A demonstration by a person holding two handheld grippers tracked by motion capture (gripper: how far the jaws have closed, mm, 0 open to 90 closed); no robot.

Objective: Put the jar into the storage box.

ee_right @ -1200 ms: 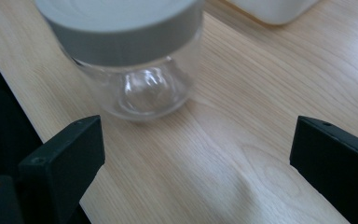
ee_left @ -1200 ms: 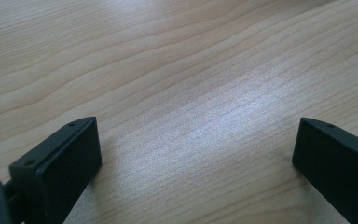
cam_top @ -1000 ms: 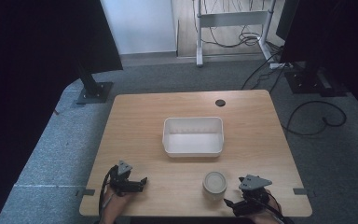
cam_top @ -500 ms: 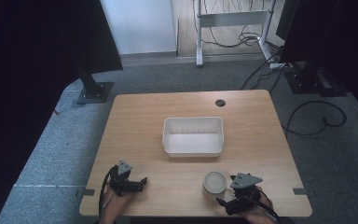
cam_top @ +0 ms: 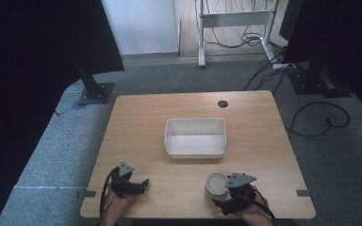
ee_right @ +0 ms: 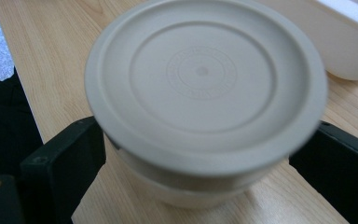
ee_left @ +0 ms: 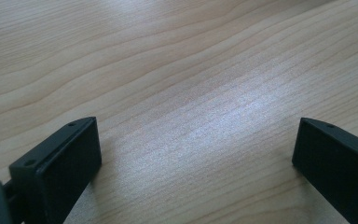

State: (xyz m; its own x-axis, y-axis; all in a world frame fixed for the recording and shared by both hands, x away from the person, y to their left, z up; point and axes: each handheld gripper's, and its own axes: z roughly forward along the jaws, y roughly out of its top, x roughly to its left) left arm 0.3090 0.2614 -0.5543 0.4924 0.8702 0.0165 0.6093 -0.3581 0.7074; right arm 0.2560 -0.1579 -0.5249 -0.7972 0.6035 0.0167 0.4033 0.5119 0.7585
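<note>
Straddling the tub [ee_right: 205,107] with open right fingers [ee_right: 63,163], we judge it light, stiff, slick: grip below the lid. Left gripper [ee_left: 196,158] gapes empty.

**Even light, soft close-ups**

The high view is dim at its edges, black toward 9 and 3 o'clock, while the tabletop [cam_top: 179,113] is evenly lit. In the left gripper view a pale sheen lies on the wood. In the right gripper view the lid [ee_right: 205,84] is blurred, softest toward 6 o'clock.
</note>
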